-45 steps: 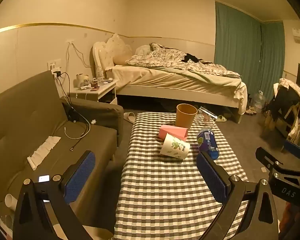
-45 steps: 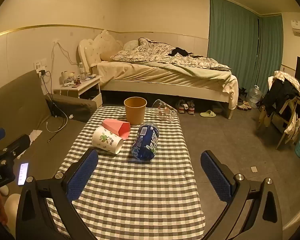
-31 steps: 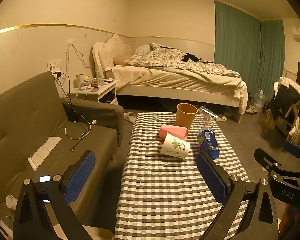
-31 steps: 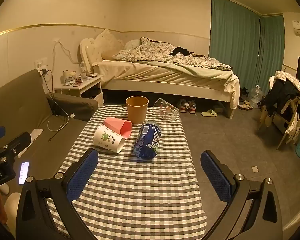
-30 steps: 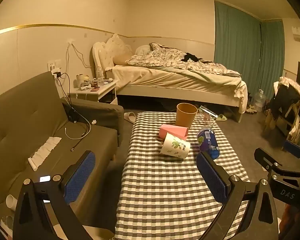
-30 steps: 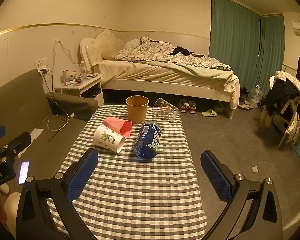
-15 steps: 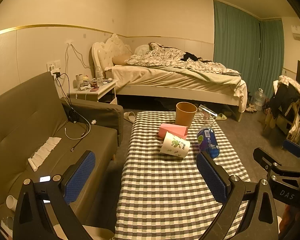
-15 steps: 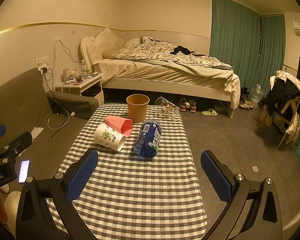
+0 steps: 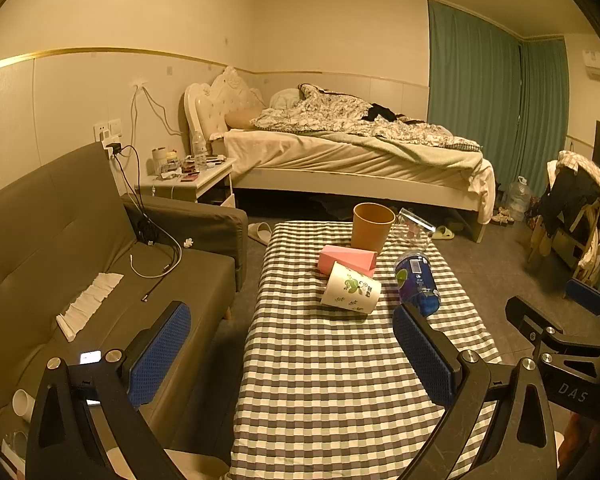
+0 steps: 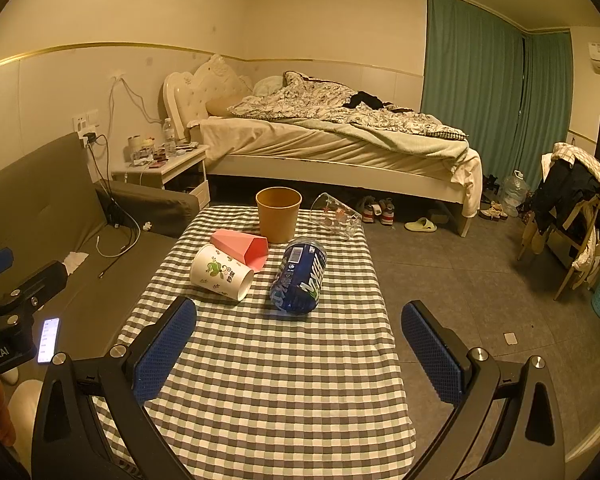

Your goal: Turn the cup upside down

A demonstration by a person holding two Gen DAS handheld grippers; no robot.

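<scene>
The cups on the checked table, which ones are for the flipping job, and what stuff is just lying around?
For the job:
brown cup, standing upright
flowery white cup, on its side
pink cup, on its side
clear cup, tipped over
blue cup, on its side

Just lying about:
phone
slipper

Five cups sit on the checked table (image 10: 260,360), all in its far half. A brown paper cup (image 10: 278,214) stands upright, mouth up, near the far edge. A clear glass cup (image 10: 335,216) lies on its side at the far right corner. A pink cup (image 10: 242,248) lies on its side just before the brown one, touching a white cup with green leaf print (image 10: 221,272) (also toppled, mouth toward the near right). A blue printed cup (image 10: 300,278) lies beside them, nearer the right edge.
</scene>
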